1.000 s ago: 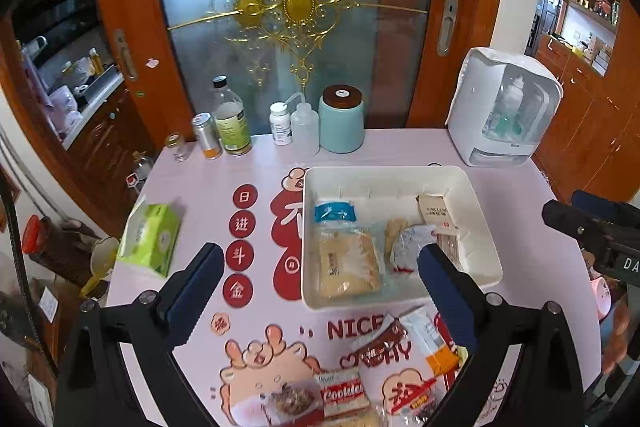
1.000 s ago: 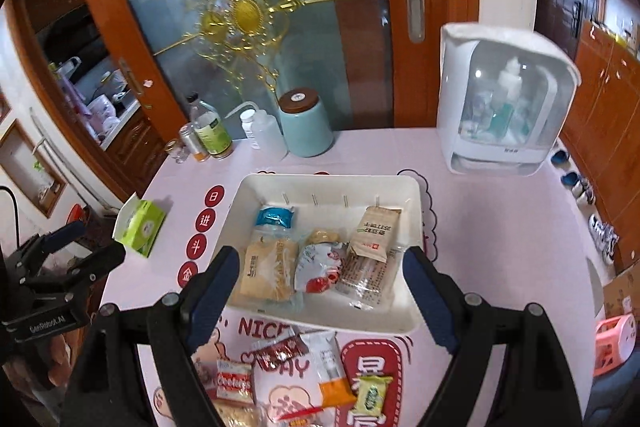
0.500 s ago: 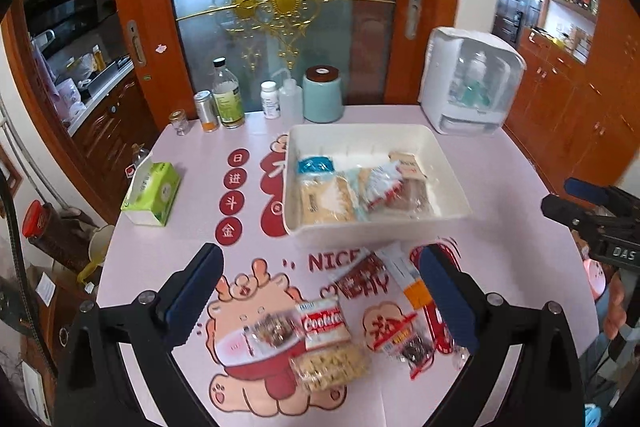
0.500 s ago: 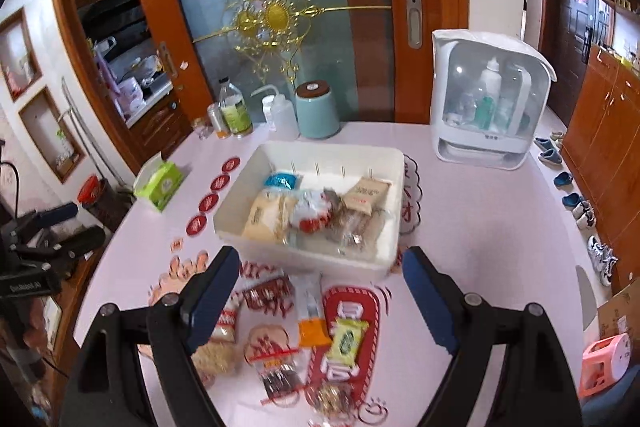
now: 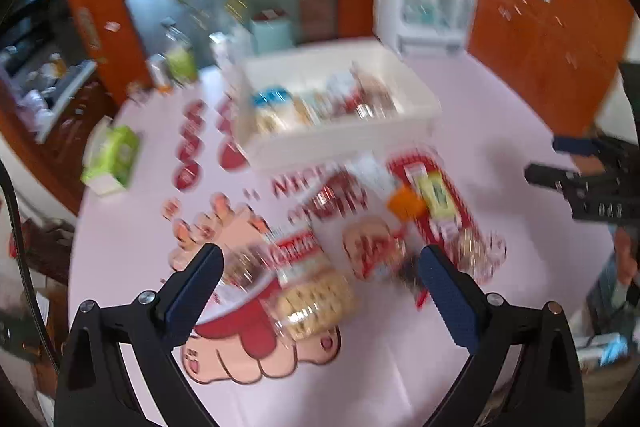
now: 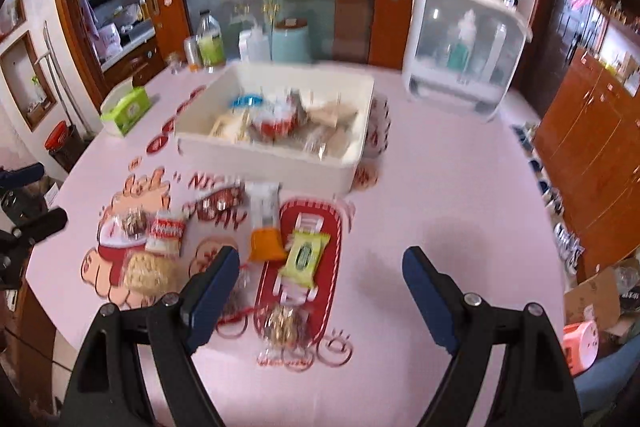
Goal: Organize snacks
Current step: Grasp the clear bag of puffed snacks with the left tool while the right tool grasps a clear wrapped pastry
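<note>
A white bin [image 6: 256,151] [image 5: 320,151] on the pink table holds several snack packs. More packs lie loose in front of it: a red-and-white cookie pack [image 6: 168,229] [image 5: 298,251], a bag of round biscuits [image 6: 150,273] [image 5: 316,301], an orange-ended pack [image 6: 265,227] [image 5: 404,201] and a green pack [image 6: 305,253] [image 5: 436,193]. My left gripper [image 5: 320,291] is open and empty, above the cookie pack and biscuits. My right gripper [image 6: 320,283] is open and empty, above the green pack. The left wrist view is blurred.
A green tissue box [image 6: 126,109] lies at the table's left. Bottles [image 6: 210,43] and a teal canister [image 6: 291,41] stand at the back. A white dispenser cabinet [image 6: 466,47] stands at the back right. The table edge runs close on the left and right.
Both grippers have pulled back from the bin toward the table's near side, so the loose packs now lie under them. Both stay open and empty.
</note>
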